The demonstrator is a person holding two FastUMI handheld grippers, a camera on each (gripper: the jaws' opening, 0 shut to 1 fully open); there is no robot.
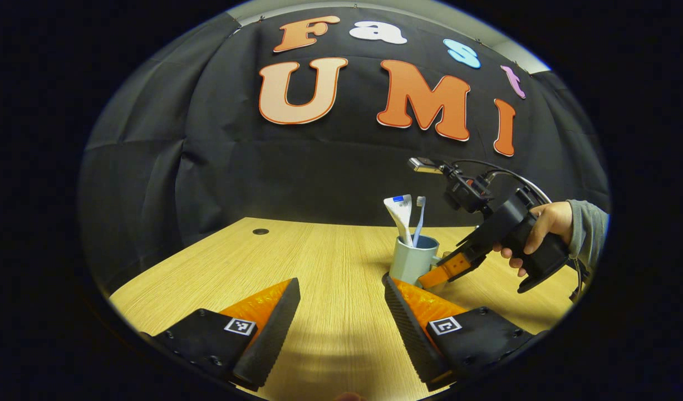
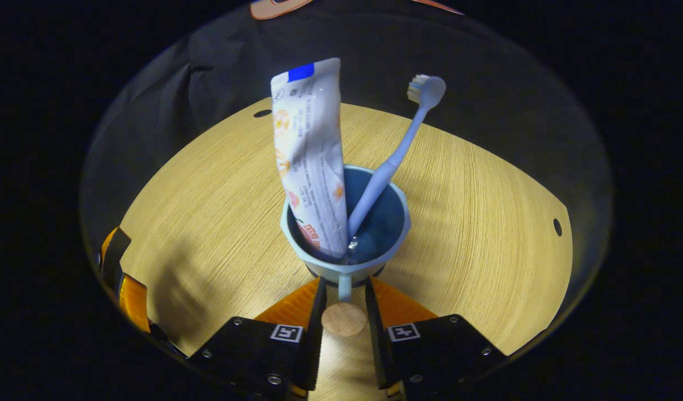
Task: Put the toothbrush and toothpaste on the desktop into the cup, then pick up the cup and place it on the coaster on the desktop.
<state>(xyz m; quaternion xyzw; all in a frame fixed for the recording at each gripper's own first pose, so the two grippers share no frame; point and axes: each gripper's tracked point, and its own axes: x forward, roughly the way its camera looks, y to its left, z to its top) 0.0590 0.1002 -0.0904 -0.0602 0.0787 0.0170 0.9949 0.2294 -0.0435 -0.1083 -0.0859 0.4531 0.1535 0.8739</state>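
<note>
Bench (image 1: 330,250): pale wood, the cup standing on its right half, nearer the right tool than the left.
Cup (image 2: 345,223): upright, on the bench; its handle (image 2: 344,287) points straight back at the right tool, between its fingers.
Toothpaste (image 2: 310,156): standing in the cup, leaning left.
Toothbrush (image 2: 391,161): in the cup too, tilted right, head up.
Right tool (image 2: 344,312): fingers narrowed about the handle — whether both press on it I cannot tell.
Left tool (image 1: 341,312): wide open, holding nothing, near and left of the cup.
Coaster: possibly the round disc (image 2: 344,318) between the right tool's fingers — not certain.
</note>
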